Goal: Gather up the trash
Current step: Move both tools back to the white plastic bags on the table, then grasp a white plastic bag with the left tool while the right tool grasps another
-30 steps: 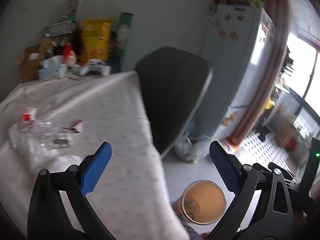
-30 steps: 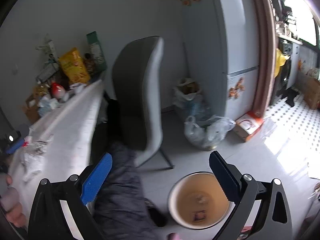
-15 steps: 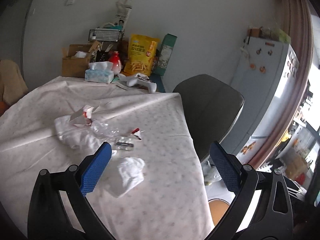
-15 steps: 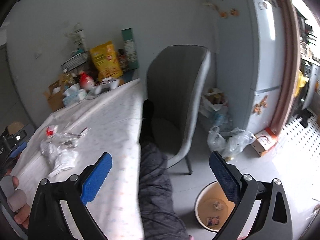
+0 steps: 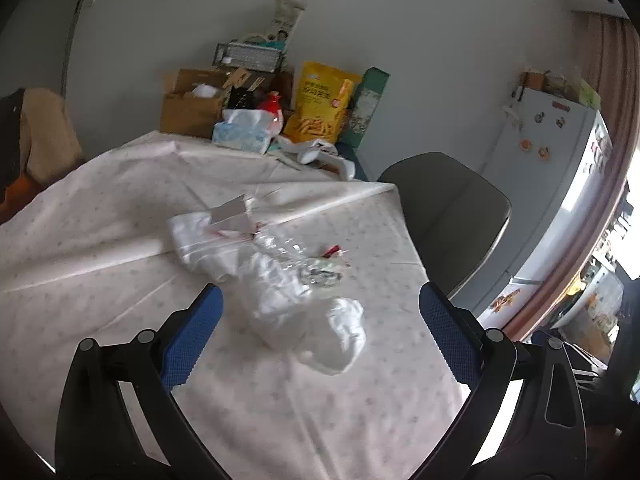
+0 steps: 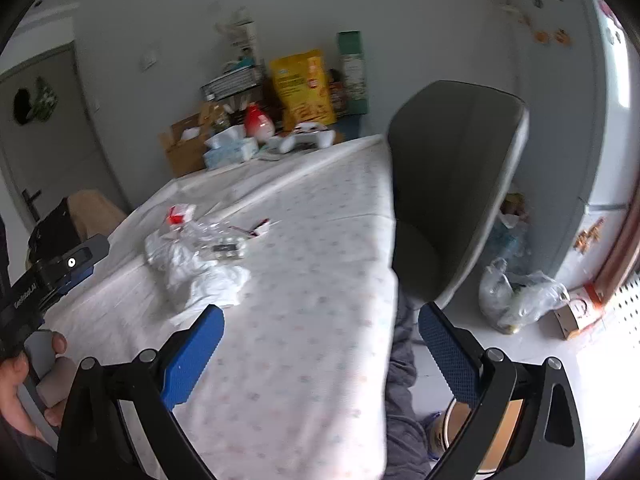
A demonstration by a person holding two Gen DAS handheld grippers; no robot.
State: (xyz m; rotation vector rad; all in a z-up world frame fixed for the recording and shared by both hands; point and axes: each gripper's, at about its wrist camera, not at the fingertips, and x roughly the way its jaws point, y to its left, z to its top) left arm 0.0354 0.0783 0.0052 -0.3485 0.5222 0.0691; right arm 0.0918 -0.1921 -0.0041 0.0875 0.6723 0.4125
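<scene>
Both our left gripper (image 5: 320,332) and right gripper (image 6: 320,344), released and empty, have swung up from the bin (image 6: 492,428) toward the crumpled trash (image 5: 288,280) mid-bench (image 5: 100,280), so another pickup looks next.

We're in a home dining corner here: a cloth-covered desk (image 5: 120,216), a grey chair (image 6: 452,184), a magnet-dotted fridge (image 5: 560,152), and snack bags (image 5: 320,100) stacked against the wall.
</scene>
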